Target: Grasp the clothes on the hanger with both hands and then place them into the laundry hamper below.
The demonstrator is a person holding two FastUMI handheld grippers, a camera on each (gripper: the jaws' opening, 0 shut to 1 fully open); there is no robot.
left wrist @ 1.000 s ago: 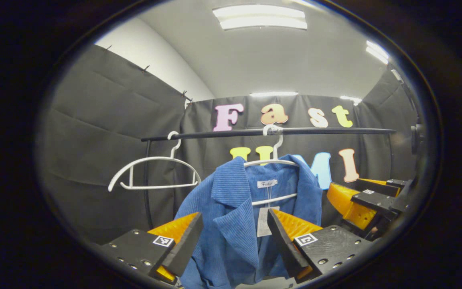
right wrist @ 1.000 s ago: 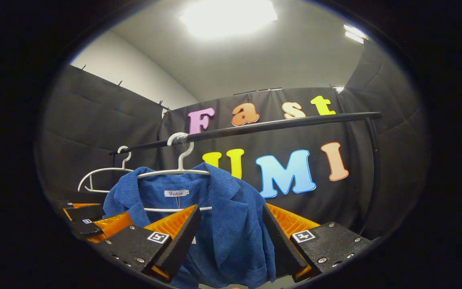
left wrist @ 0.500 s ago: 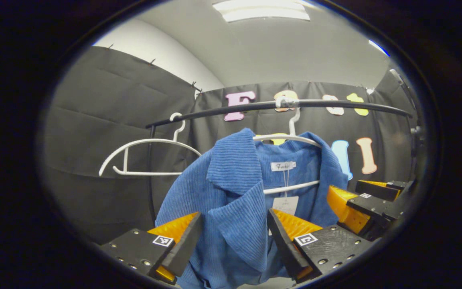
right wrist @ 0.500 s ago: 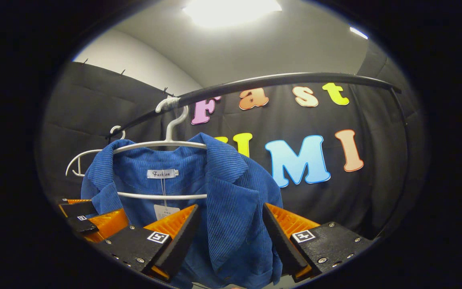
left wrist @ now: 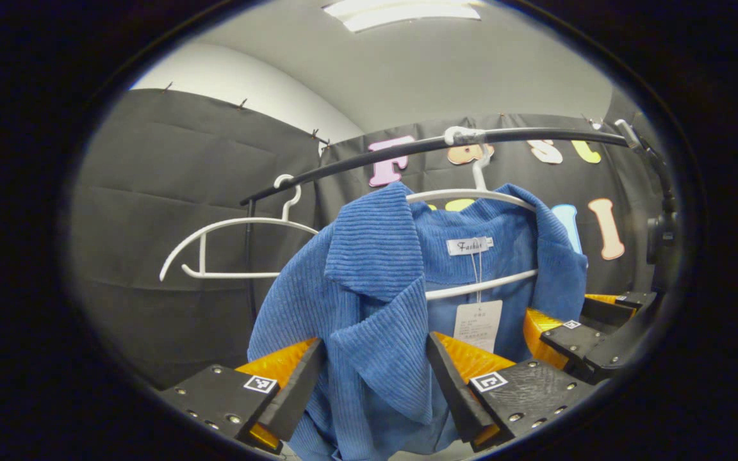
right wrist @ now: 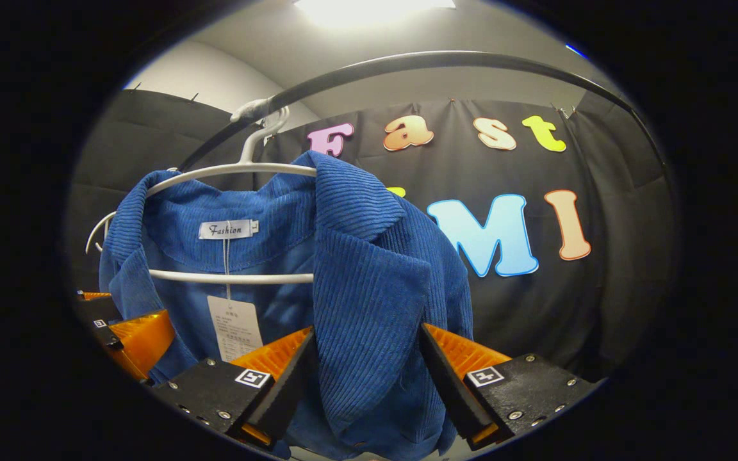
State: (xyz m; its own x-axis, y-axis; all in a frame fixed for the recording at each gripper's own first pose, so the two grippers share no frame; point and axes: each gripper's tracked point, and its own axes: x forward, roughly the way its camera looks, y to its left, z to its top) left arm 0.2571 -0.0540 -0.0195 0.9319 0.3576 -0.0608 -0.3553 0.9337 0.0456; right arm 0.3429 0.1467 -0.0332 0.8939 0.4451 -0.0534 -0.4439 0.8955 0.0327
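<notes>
Both grippers are closing in on the blue jacket [left wrist: 369, 301] compared with a second ago: the garment is looming larger between the fingers on each side, and the rail [right wrist: 446, 61] is now arching high overhead in the right gripper view.

I am watching the left gripper [left wrist: 375, 390] with its jaws spread wide, the jacket's near lapel hanging in the gap between them, nothing pinched yet. I am seeing the right gripper [right wrist: 366, 384] spread wide too, the other lapel sitting between its fingers, cloth brushing or nearly brushing the inner faces but not clamped. In the left gripper view the right gripper is showing just past the jacket's far edge.

The jacket is hanging on a white hanger [right wrist: 234, 171] hooked over the rail, directly ahead of and above both pairs of fingers. An empty hanger [left wrist: 228, 250] is dangling beyond the left gripper's outer side. The hamper I am not seeing.

What is worrying me: if I am clamping only a thin lapel edge, the heavy ribbed cloth may be slipping free on the pull. If I am tugging downward rather than lifting off the shoulders, the hanger could be coming off the rail with the jacket. The paper tag [left wrist: 476, 325] is hanging near the left gripper's inner finger and could be getting caught instead of fabric.
</notes>
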